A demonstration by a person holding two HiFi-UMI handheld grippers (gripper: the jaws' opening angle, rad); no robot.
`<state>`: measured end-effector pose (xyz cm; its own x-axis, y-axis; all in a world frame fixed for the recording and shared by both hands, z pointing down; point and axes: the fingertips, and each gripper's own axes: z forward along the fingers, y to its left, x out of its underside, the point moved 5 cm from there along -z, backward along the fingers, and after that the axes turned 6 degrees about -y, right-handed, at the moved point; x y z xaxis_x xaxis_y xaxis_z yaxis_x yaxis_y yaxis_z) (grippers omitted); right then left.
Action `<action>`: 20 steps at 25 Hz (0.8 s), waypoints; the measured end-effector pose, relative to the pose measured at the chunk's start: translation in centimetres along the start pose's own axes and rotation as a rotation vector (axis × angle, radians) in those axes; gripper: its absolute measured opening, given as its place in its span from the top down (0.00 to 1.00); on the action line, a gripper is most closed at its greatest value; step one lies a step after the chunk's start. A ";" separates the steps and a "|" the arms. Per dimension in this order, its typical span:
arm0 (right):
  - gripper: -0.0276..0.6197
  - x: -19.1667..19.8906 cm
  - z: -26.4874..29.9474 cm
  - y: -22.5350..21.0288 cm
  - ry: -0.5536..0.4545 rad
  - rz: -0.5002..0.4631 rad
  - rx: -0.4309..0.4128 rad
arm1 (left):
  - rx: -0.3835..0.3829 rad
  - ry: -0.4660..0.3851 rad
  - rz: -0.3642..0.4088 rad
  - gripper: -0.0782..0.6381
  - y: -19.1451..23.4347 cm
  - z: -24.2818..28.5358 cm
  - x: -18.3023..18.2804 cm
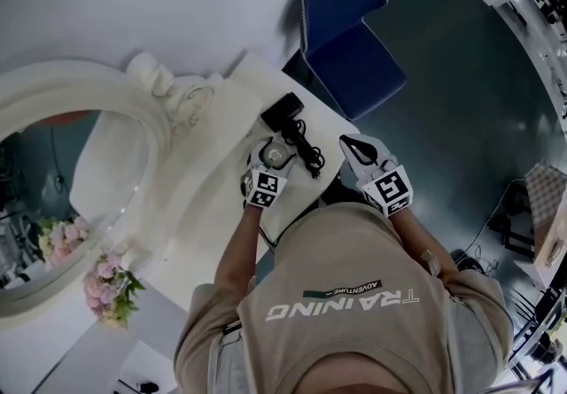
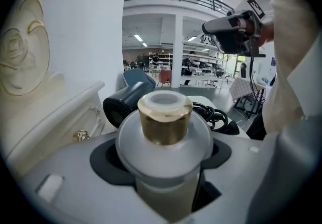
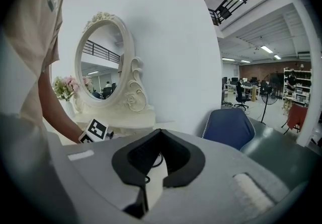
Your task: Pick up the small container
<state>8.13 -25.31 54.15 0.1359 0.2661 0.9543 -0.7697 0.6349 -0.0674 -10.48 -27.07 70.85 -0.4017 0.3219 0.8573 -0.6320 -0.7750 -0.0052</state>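
Note:
The small container (image 2: 165, 117) is a frosted white jar with a gold cap. It stands upright on the white dressing table (image 1: 213, 206), between the jaws of my left gripper (image 2: 163, 162). The jaws are closing onto its body, and its wide shoulder sits over them. In the head view the left gripper (image 1: 270, 158) is over the table's near right corner with the container (image 1: 277, 154) in it. My right gripper (image 1: 357, 150) hangs off the table's right edge, open. Nothing is between its jaws in the right gripper view (image 3: 158, 160).
A black hair dryer (image 1: 285, 111) lies just beyond the container, its cable (image 1: 307, 156) coiled to the right. An ornate white oval mirror (image 1: 53, 171) and pink flowers (image 1: 111, 281) stand at the left. A blue chair (image 1: 350, 38) stands on the dark floor at the right.

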 end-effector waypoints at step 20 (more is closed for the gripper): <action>0.95 -1.8 0.7 1.2 -0.100 -0.040 -0.093 | -0.197 -0.075 -0.090 0.40 -2.0 -8.0 -5.8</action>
<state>6.55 -25.53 52.52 0.0993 0.1684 0.9807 -0.7032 0.7092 -0.0505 -12.19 -23.04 61.77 -0.2923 0.3382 0.8945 -0.7833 -0.6213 -0.0211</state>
